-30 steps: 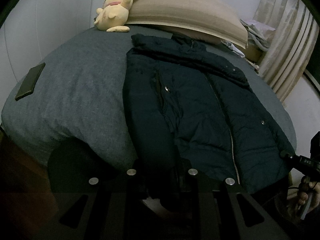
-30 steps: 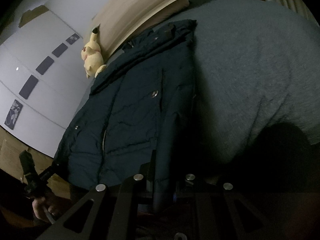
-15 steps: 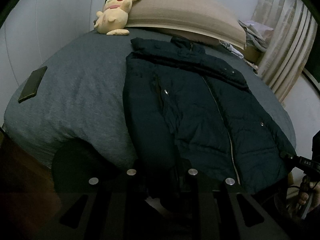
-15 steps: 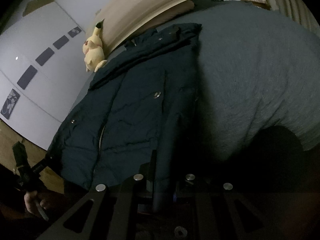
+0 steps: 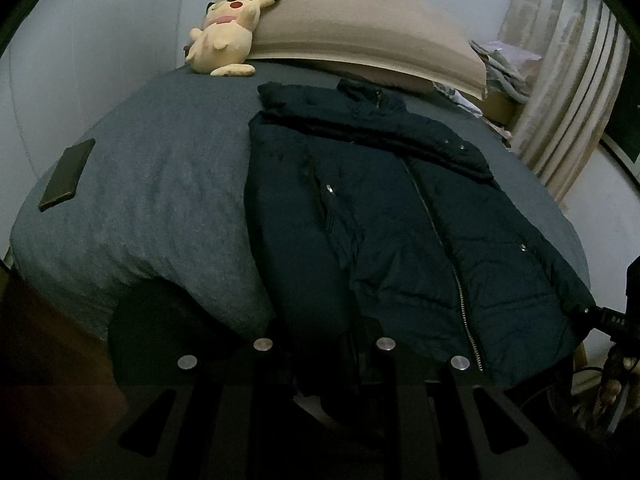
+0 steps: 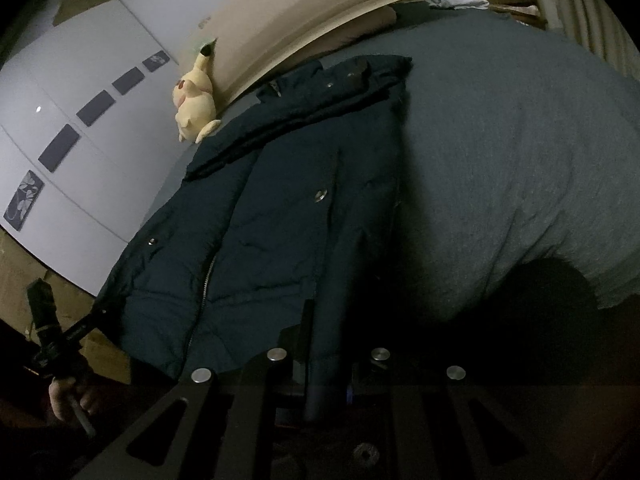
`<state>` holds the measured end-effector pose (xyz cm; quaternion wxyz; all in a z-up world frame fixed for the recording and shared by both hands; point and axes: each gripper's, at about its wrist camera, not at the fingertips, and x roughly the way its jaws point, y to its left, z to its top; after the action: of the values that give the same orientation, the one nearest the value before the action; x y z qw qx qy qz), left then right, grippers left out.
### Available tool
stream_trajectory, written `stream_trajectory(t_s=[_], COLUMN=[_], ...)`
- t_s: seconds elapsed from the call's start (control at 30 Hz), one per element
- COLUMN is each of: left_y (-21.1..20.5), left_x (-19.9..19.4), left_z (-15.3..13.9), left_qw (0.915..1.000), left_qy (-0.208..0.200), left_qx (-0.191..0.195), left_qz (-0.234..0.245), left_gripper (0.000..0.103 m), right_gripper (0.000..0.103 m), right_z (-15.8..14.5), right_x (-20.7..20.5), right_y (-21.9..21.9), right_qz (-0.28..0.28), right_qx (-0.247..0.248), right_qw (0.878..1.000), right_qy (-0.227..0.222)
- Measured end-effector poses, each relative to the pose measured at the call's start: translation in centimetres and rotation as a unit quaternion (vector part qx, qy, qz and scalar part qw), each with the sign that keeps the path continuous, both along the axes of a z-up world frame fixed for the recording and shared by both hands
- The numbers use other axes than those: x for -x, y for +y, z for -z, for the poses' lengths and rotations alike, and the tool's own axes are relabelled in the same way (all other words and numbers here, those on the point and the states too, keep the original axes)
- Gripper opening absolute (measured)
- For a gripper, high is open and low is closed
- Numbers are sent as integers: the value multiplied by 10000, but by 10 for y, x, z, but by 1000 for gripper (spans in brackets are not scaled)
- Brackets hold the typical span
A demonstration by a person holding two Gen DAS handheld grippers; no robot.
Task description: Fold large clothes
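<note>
Little has shifted over the last second: both grippers keep their hold at the near hem of the jacket, and the right wrist view has rolled slightly, so the bed leans a bit differently across it.

Straight ahead of the left gripper, the dark jacket lies flat on the grey blanket, front side up, zipper closed, collar at the far end toward the long beige pillow. The jacket's sleeve is folded in along its left side and runs down into the left gripper's jaws, which are closed on the dark fabric at the bed's near edge.

At the right gripper, the jaws are pressed together on the jacket's other folded sleeve and hem, which hangs down between them. In the left wrist view this gripper shows at the far right edge, at the jacket's lower corner, with the person's hand below it. In the right wrist view the left gripper shows at the lower left, meeting the opposite hem corner, held by a hand.

Beyond the jacket and to the left, a yellow plush toy leans against the pillow. A dark phone lies on the blanket, well apart to the left. Curtains hang at the far right.
</note>
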<state>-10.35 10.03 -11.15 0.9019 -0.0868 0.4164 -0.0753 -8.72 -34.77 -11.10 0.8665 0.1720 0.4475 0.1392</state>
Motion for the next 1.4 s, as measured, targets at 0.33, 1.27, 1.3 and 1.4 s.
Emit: stream_trajectory(t_s=[0.33, 1.27, 1.3, 1.4], left_y=[4, 1, 1, 2], left_x=[-1, 1, 1, -1], left_z=[-3, -34, -36, -41], left_qw=[10000, 9987, 9985, 9982], left_qy=[-53, -446, -461, -506], left_qx=[62, 240, 259, 310], left_qz=[46, 113, 113, 104], left_gripper=[19, 18, 19, 19], right_gripper=[11, 11, 11, 11], right_z=[-4, -20, -23, -29], right_x=[-1, 5, 5, 5], right_y=[-8, -29, -30, -31], right_qz=[-7, 6, 2, 2], right_qx=[-54, -303, -315, -328], right_qw=[10000, 9993, 9993, 9990], right_qy=[8, -199, -221, -297])
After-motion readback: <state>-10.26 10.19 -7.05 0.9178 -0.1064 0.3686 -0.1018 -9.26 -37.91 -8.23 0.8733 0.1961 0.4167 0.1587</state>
